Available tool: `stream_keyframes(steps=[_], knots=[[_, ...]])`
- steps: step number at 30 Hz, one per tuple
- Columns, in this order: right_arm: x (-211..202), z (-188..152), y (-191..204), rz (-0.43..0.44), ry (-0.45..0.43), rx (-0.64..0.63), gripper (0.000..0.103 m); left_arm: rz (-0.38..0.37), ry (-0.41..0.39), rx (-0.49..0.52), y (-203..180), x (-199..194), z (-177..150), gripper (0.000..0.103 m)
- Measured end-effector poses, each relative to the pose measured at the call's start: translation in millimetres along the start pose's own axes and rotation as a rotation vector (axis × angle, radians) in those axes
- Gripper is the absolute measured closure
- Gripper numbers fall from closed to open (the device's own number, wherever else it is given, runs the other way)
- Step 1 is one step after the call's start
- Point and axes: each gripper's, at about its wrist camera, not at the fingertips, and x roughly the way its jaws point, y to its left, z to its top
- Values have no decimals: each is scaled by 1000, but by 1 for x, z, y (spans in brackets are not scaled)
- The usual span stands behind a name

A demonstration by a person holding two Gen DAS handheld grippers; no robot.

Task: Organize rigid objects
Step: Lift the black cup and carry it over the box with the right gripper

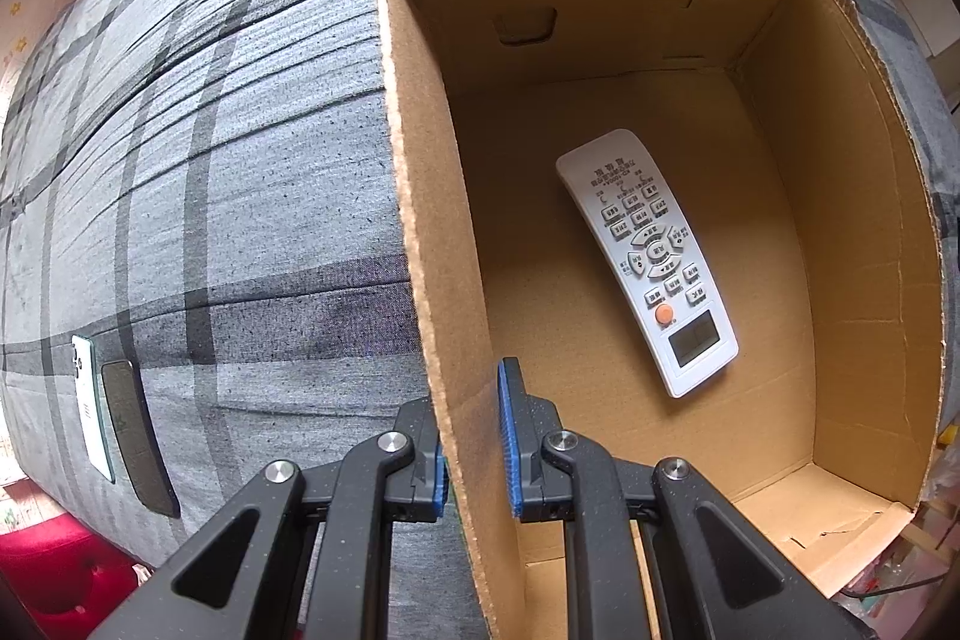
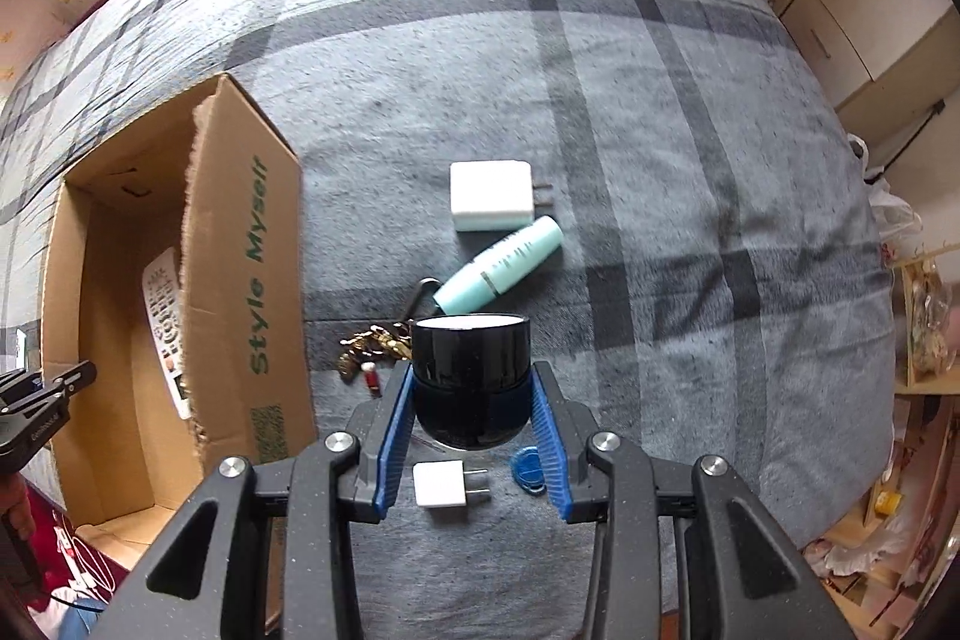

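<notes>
The black jar (image 2: 471, 379) hangs above the bed (image 2: 660, 160), pinched between the blue fingers (image 2: 396, 436) of the right gripper (image 2: 472, 439). Just under it lie a small white plug (image 2: 441, 484) and a blue tag (image 2: 528, 469); a mint tube (image 2: 498, 265), a white charger (image 2: 492, 195) and keys (image 2: 372, 346) sit beyond. Left of these stands the cardboard box (image 2: 240, 280), its near wall clamped by the left gripper (image 1: 474, 460), a remote (image 1: 651, 259) alone on its roomy floor. Wide bare blanket lies to the right.
</notes>
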Motion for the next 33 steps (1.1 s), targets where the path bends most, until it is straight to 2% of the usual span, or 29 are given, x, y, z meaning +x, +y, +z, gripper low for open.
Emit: stream_keyframes(steps=[16, 26, 33], knots=[[-34, 27, 75, 89, -61, -168, 63, -5, -2, -2, 0, 0, 0, 88], [-28, 35, 127, 136, -56, -286, 63, -14, -7, -12, 3, 0, -2, 88], [-9, 39, 166, 161, -29, -364, 63, -20, -7, -16, 5, 1, -1, 88]])
